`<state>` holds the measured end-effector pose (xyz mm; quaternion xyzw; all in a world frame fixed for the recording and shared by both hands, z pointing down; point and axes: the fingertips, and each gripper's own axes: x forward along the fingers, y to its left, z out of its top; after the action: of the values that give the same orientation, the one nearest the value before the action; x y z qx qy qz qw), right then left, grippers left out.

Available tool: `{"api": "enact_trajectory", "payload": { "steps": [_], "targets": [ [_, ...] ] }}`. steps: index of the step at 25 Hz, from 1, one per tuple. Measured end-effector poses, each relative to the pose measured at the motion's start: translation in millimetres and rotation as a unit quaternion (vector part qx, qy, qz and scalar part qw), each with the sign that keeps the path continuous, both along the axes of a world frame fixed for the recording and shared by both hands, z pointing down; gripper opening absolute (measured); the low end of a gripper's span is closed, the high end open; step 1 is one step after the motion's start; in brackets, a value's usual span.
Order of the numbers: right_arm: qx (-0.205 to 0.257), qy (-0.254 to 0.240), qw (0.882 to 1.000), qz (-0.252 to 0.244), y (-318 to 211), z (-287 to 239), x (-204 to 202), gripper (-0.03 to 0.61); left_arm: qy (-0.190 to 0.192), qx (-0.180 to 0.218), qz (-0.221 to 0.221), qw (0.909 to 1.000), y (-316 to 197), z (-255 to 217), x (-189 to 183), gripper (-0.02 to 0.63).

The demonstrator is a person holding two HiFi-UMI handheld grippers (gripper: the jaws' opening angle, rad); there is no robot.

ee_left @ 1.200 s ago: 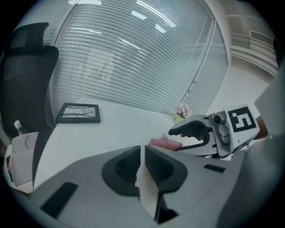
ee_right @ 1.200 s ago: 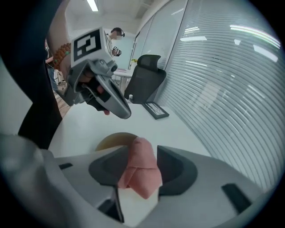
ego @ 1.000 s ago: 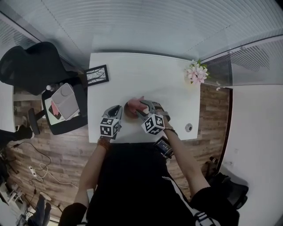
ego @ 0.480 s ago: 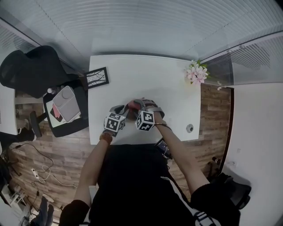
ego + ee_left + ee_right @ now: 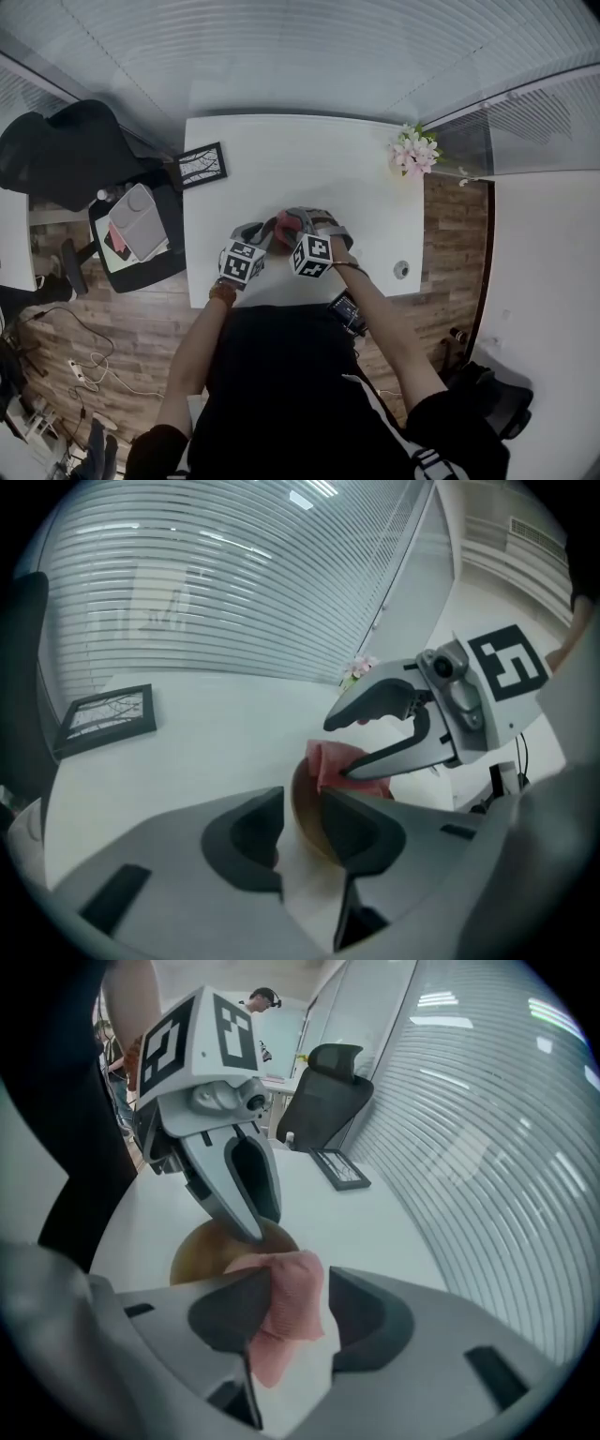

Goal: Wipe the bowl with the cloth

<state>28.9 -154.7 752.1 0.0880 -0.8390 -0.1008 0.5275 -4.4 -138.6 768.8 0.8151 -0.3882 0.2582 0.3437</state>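
A brown bowl sits on the white table near its front edge. A pink cloth drapes over the bowl's rim and shows in the head view too. My left gripper straddles the near rim, one finger inside the bowl and one outside. Its jaws have just been opening and stand open, with a gap beside the rim. My right gripper reaches in from the other side, its jaws closing round the cloth. The cloth touches one finger and a gap shows at the other.
A framed picture lies at the table's far left corner and pink flowers at the far right. A small round fitting is set near the table's right edge. A black office chair stands left of the table.
Both grippers have drawn together over the bowl; the left one slid right toward the rim and the right one dropped onto the cloth. Little has shifted in the last half second.
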Motion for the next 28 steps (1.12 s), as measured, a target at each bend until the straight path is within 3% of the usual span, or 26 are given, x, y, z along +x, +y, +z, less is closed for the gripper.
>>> {"api": "enact_trajectory", "payload": {
  "steps": [5, 10, 19, 25, 28],
  "targets": [
    [-0.021, 0.021, 0.999, 0.02, 1, 16, -4, 0.193, -0.014, -0.003, 0.016, 0.9998, -7, 2, 4, 0.124],
    [-0.045, 0.03, 0.997, 0.058, -4, 30, 5, 0.17, -0.032, -0.008, 0.025, 0.9991, -3, 8, 5, 0.061],
    [-0.089, 0.026, 0.991, 0.095, -3, 48, 3, 0.114, -0.037, -0.03, 0.024, 0.9986, -2, 17, 9, 0.052],
    [-0.157, 0.002, 0.979, 0.131, 2, 42, -1, 0.048, -0.035, -0.017, -0.002, 0.9992, -3, 14, 2, 0.025],
    [-0.117, -0.016, 0.988, 0.103, 7, 15, -6, 0.031, -0.028, 0.012, 0.014, 0.9994, 1, -7, -1, 0.025]
  ]
}}
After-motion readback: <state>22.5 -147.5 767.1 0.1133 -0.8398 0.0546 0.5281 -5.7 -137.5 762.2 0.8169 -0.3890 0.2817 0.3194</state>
